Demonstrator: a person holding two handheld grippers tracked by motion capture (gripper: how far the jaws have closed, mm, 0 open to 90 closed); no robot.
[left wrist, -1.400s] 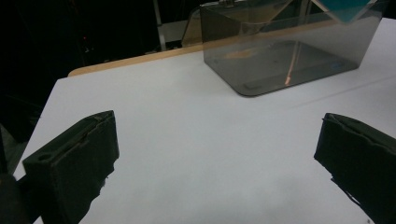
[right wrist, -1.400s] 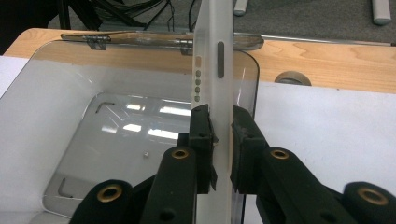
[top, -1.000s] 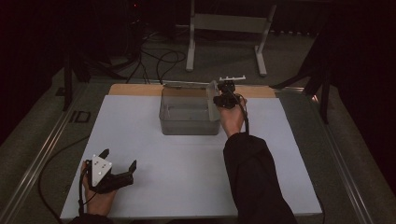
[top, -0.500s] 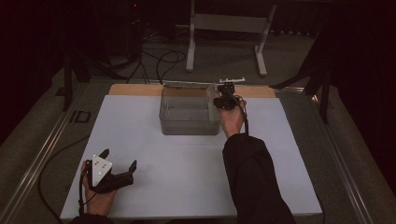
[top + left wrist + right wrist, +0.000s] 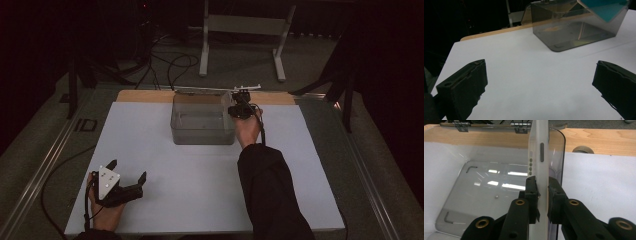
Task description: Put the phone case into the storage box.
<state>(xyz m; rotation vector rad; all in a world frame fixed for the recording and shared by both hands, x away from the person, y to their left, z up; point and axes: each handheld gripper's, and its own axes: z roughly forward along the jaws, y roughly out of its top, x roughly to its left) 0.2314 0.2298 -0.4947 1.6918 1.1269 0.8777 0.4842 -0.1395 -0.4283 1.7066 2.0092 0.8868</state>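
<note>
Here, a flat white slab (image 5: 538, 157), thin like a phone seen edge-on with a grey slot and small dots along its side, is clamped between the jaws of the right gripper (image 5: 542, 188); the pads are pressed on both of its faces, and the slab is held upright, on edge, at the right-hand end of a clear plastic box (image 5: 486, 192); whether its lower edge hangs inside the box or runs along the wall cannot be told. In the high view the right gripper (image 5: 241, 107) is seen at the far right corner of the box (image 5: 202, 131), with the hand just behind it and the dark sleeve (image 5: 267, 195) stretched across the white table sheet (image 5: 200, 190). The box is set near the far edge of the sheet, close to a strip of bare wood (image 5: 142, 96); metal hinges (image 5: 520, 123) are seen along its far rim. The left gripper (image 5: 125, 181) is rested low on the near left part of the sheet, well apart from the box; its jaws are spread wide with only bare sheet between them, as is seen in the left gripper view (image 5: 539, 82); in that view the box (image 5: 574, 30) is seen far ahead, with a teal panel (image 5: 606, 7) above its right end.
</note>
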